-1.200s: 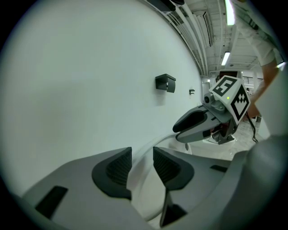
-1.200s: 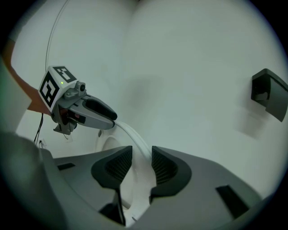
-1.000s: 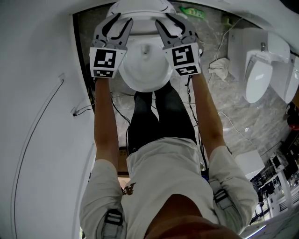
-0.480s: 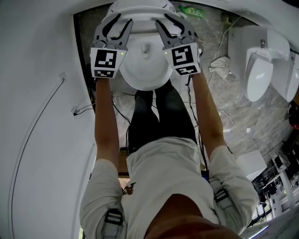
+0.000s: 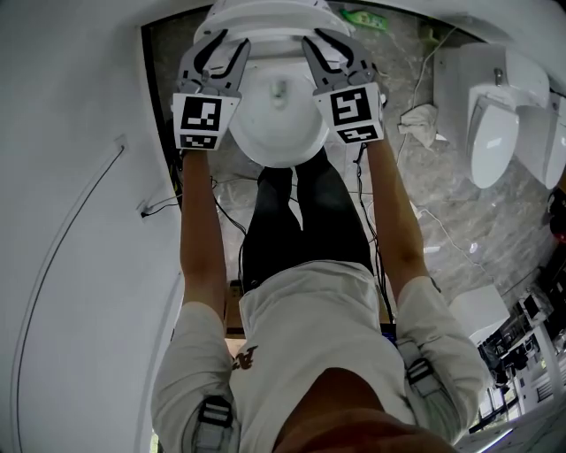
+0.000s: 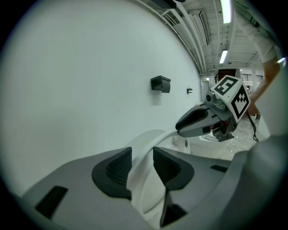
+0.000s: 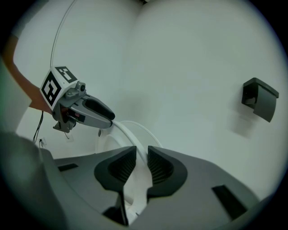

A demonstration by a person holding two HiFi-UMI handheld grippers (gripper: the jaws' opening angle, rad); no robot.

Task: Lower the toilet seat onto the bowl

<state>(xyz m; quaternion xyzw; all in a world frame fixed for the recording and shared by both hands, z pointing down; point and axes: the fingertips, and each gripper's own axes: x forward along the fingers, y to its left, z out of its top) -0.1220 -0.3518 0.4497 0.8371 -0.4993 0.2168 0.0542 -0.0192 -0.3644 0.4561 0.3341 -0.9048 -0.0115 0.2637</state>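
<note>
The curved white wall closes in around me and the toilet set against it. The toilet seat is tilted up, not yet down on the bowl, and its thin white rim arcs from one of my grippers to the other. My left gripper is clamped on the rim's left side. My right gripper has just been closing, with the right side of the rim between its pads. A small black box sits on the wall.

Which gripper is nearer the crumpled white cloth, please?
Right. The right gripper, jaws just closed on the toilet seat, lies toward the cloth; the left gripper is across the bowl.
</note>
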